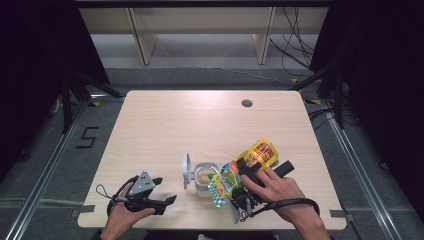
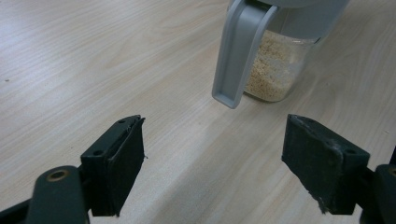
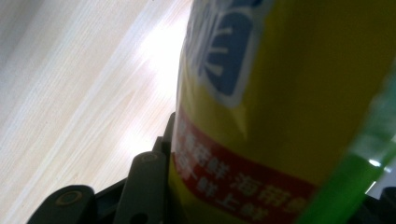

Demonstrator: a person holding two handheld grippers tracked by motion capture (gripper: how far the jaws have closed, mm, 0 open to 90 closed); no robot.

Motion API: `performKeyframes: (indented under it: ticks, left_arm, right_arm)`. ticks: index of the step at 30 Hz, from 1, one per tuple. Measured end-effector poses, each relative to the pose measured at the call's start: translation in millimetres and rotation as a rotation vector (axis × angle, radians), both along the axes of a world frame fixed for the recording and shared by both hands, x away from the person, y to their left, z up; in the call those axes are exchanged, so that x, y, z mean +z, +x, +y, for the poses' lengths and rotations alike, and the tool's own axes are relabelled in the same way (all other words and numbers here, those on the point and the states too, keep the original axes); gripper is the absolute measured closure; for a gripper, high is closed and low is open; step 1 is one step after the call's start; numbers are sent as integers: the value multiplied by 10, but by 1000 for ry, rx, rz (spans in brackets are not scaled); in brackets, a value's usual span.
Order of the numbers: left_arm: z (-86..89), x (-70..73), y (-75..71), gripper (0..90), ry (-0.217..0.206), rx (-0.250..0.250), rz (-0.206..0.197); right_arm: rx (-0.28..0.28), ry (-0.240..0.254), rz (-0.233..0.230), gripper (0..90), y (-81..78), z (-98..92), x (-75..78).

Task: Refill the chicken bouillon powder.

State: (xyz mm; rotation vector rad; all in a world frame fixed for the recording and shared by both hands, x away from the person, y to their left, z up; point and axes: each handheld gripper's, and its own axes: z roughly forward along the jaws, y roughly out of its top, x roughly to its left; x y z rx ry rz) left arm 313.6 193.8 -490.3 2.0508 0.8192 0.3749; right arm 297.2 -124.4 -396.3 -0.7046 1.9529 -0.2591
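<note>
We hold the yellow bag point(image 1: 252, 159) tight in our right fingers point(image 1: 239, 176), tipped over the open jar point(image 1: 204, 177) on the tabletop point(image 1: 200, 120), and should pour slowly while our left fingers point(image 1: 162, 192) wait spread beside the jar.

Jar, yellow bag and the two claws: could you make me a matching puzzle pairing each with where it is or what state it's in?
Things:
1. jar
2. yellow bag
3. left claw
4. right claw

States:
A. open, holding nothing
B. tilted over the jar's mouth
C. lid flipped open, pale grains inside
D. clamped on the bag

Pairs: 1-C, 2-B, 3-A, 4-D
</note>
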Motion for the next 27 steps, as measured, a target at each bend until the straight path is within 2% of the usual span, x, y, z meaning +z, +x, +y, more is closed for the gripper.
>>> performKeyframes:
  ticks: [1,2,3,4,5,6,7,8,10,12,13,14,15,16,17,18,19,20,21,23,24,25,26,27]
  left_arm:
    - [-13,-4,-5,202,-22,5,2]
    - [2,2,2,202,1,0,-1]
    - [1,1,1,202,0,1,-1]
    - [-2,0,-1,202,-4,0,1]
    - [1,0,0,202,1,-1,-1]
    - [0,0,1,202,0,0,0]
    - [-9,-4,-2,202,-16,3,2]
    - [0,0,1,202,1,1,0]
    - [-5,-1,-1,202,-10,1,-2]
    - [-11,-4,-3,202,-23,4,1]
    - [0,0,1,202,-1,1,-1]
    - [1,0,0,202,2,-1,0]
    - [-19,-7,-9,202,-34,6,4]
    - [1,1,2,202,-2,0,-1]
    - [-8,-3,-3,202,-20,3,2]
    - [-17,-7,-7,202,-33,7,3]
    - [4,1,1,202,2,0,-1]
    - [3,1,1,202,0,1,-1]
    - [-6,-4,-1,202,-15,3,1]
    - [-7,-5,-3,202,-13,3,2]
    - [2,-1,1,202,2,-1,-1]
    - [3,1,1,202,0,0,-1]
    - [-6,-2,-2,202,-18,2,1]
    - [-6,-3,-2,202,-17,2,1]
  right_arm:
    - [0,12,4,636,-1,-7,-2]
    - [8,11,2,635,7,-7,1]
    - [15,-8,-5,635,12,1,11]
    - [-12,14,-5,636,1,-21,-7]
    - [-14,14,2,635,0,-23,-5]
    - [3,5,2,636,9,-17,5]
    - [-9,24,7,636,7,-29,-3]
    - [-10,21,3,636,6,-26,-5]
    - [7,2,6,636,11,-12,6]
    - [7,21,17,636,18,-24,3]
    - [-4,33,16,636,13,-33,-2]
    - [-4,33,21,636,17,-35,1]
    - [18,13,24,636,31,-25,18]
    - [-24,64,27,636,17,-63,-10]
    - [30,12,27,636,52,-30,22]
    - [-20,89,41,636,36,-74,-26]
    - [-21,104,50,636,42,-84,-22]
    - [-6,106,66,636,60,-92,-12]
    - [-14,133,70,636,59,-111,-18]
    - [-16,133,84,637,79,-125,-24]
    - [9,114,79,638,97,-115,-8]
    - [-3,135,91,638,102,-134,-26]
    - [-12,133,91,639,106,-142,-31]
    - [-10,139,89,639,117,-151,-45]
